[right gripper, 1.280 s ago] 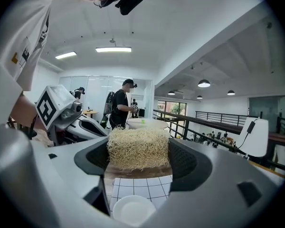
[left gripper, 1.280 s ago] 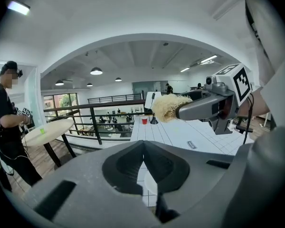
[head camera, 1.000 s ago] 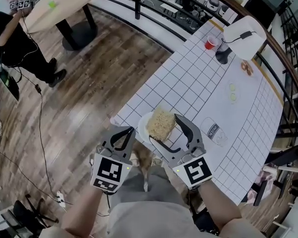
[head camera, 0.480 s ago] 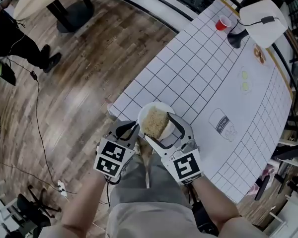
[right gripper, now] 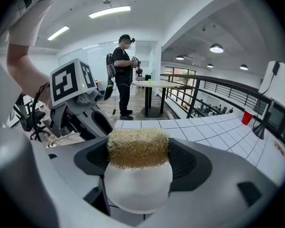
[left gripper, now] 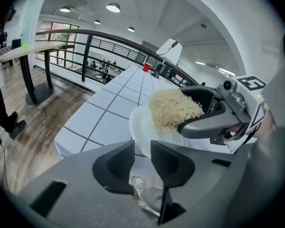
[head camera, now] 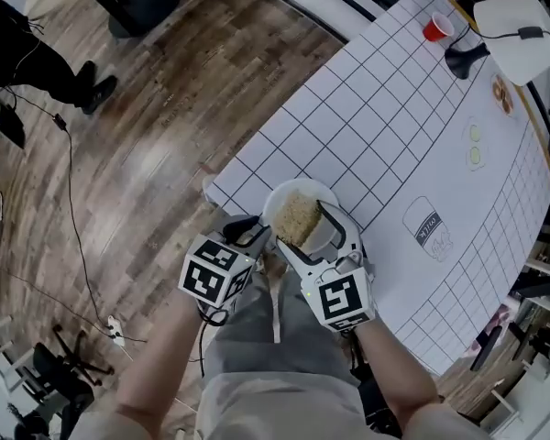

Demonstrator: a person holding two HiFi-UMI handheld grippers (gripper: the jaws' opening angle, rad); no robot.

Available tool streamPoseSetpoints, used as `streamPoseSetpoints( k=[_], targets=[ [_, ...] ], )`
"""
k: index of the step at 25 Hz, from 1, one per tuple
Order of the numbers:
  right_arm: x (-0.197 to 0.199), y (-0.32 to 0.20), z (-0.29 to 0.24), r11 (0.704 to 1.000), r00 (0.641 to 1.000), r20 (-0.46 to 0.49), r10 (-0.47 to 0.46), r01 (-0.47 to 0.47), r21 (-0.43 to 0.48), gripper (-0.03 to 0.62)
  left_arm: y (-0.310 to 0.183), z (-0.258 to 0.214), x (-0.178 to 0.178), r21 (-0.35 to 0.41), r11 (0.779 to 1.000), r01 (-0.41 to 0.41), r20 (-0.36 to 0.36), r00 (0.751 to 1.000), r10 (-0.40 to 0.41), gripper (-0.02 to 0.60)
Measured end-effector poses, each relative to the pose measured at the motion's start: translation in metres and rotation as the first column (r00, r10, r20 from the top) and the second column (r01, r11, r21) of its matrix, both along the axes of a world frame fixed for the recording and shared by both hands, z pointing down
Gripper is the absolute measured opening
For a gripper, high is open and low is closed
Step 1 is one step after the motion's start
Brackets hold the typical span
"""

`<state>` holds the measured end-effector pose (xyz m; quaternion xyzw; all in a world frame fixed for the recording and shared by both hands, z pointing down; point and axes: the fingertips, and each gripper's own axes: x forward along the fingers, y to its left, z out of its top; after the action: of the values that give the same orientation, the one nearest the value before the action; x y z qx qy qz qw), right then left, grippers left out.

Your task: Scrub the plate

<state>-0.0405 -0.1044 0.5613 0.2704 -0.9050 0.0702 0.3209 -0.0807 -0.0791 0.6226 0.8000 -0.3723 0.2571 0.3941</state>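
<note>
A white plate (head camera: 277, 202) lies near the corner of the gridded table (head camera: 394, 136). My right gripper (head camera: 304, 225) is shut on a tan fibrous scrubber (head camera: 298, 216), holding it over the plate's middle. In the right gripper view the scrubber (right gripper: 137, 148) fills the gap between the jaws, with the plate (right gripper: 137, 186) below it. My left gripper (head camera: 255, 234) is at the plate's left rim. In the left gripper view the left gripper (left gripper: 142, 156) has its jaws a narrow gap apart, with the plate (left gripper: 141, 127) just beyond them. I cannot tell if they touch it.
A red cup (head camera: 435, 28) and a white lamp (head camera: 518, 21) stand at the table's far end. A milk carton print (head camera: 428, 227) lies to the plate's right. A person (head camera: 18, 53) stands on the wooden floor at upper left, with cables (head camera: 73, 218) trailing nearby.
Both grippers have come down and closer to the plate. The scrubber in the right gripper now sits lower over the plate, and the left gripper has reached the plate's rim.
</note>
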Motion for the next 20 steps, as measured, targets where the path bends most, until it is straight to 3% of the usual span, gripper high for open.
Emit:
streamPoseSetpoints(
  k=[4, 13, 20],
  targets=[
    [0.005, 0.0, 0.02, 0.999, 0.999, -0.03, 0.01, -0.011, -0.034, 0.37, 0.002, 0.008, 0.004, -0.058, 0.998, 0.022, -0.048, 0.999, -0.025, 0.106],
    [0.013, 0.003, 0.042, 0.994, 0.999, 0.007, 0.038, -0.037, -0.099, 0.37, -0.003, 0.011, 0.005, -0.141, 0.987, 0.08, -0.141, 0.985, -0.1, 0.106],
    [0.022, 0.009, 0.059, 0.996, 0.999, -0.025, -0.022, 0.02, -0.086, 0.37, -0.004, 0.009, 0.003, -0.172, 0.979, 0.11, -0.199, 0.969, -0.144, 0.106]
  ],
)
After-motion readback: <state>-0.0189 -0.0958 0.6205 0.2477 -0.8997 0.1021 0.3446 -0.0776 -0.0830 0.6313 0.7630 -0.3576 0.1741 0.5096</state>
